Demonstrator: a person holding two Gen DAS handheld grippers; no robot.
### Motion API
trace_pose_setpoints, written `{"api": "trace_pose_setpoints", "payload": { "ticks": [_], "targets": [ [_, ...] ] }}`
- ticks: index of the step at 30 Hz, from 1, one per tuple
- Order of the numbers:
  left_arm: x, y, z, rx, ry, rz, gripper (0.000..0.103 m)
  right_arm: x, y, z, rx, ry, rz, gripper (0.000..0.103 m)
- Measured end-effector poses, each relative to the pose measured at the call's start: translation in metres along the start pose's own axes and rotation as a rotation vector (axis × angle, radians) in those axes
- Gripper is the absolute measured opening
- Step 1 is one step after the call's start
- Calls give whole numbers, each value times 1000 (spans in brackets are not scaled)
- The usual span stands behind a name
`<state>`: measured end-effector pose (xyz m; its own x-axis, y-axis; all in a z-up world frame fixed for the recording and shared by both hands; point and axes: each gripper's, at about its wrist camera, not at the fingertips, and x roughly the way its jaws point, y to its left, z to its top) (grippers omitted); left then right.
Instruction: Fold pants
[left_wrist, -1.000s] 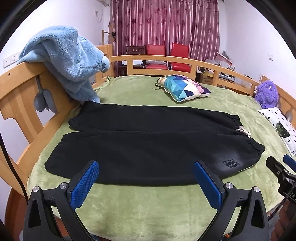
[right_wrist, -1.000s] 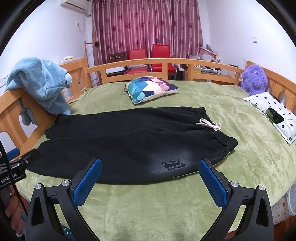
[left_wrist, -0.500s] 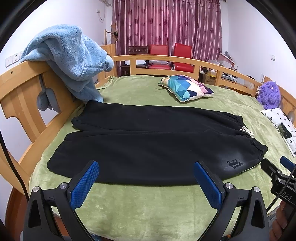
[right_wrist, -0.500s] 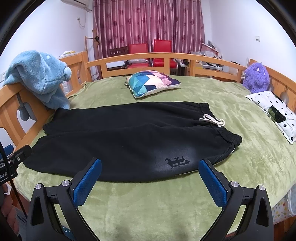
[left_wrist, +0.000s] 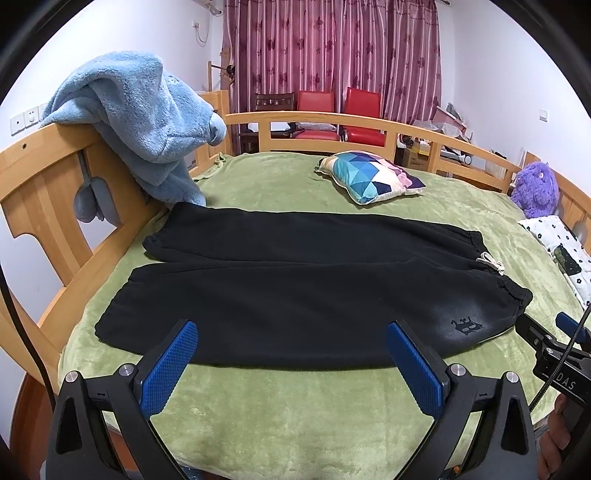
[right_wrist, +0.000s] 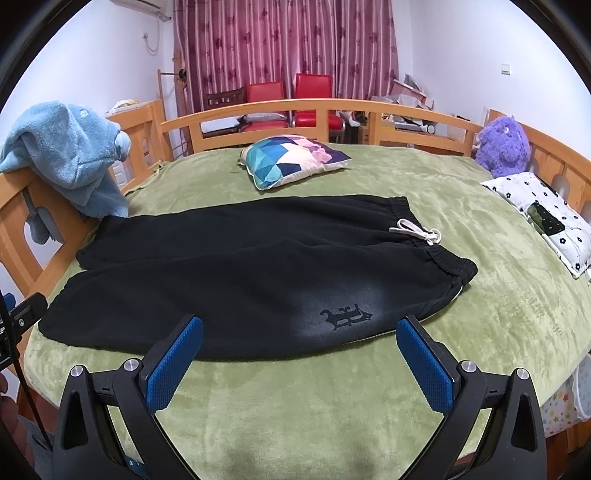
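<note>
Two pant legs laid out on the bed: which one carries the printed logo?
The near leg of the pants, closest to both open grippers. Its dark logo sits near the waistband end. The far leg, toward the colourful pillow, shows no logo.

The black pants (left_wrist: 303, 291) lay flat and unfolded on the green bed (left_wrist: 295, 413), lengthwise along its near edge. The two legs lay side by side, cuffs toward the left edge. The elastic waistband (right_wrist: 439, 243) pointed toward the right edge, with a white drawstring (right_wrist: 417, 230) tied at its middle. A dark emblem (right_wrist: 345, 315) marked the near leg below the waistband.
</note>
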<state>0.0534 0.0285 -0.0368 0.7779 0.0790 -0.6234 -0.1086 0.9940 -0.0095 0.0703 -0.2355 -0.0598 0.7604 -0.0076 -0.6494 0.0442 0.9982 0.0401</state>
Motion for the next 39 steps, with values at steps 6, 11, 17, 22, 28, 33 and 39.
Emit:
{"api": "trace_pose_setpoints", "payload": {
  "ticks": [6,11,17,22,28,33,39],
  "targets": [
    [-4,4,-1,-5,-2,-5,103,-5,4,1,-39,-32,1,103],
    [-10,5,-2,-7,-11,-15,103,-8,8,1,-51,-41,-5,103],
    [-17,5,-2,-14,-28,-29,103,-5,3,-1,-19,-7,23,102],
    [-18,7,-2,-14,-25,-32,103,-7,2,-5,-25,-12,-5,102],
    [-24,14,-5,-46,-43,-54,103,-7,7,-10,-51,18,-37,102],
    [-17,22,-13,-61,-44,-48,103,-8,-5,-20,-28,-7,-21,102],
    [15,37,-31,-89,9,-13,101,13,-28,-40,-31,-7,-49,96]
  ]
}}
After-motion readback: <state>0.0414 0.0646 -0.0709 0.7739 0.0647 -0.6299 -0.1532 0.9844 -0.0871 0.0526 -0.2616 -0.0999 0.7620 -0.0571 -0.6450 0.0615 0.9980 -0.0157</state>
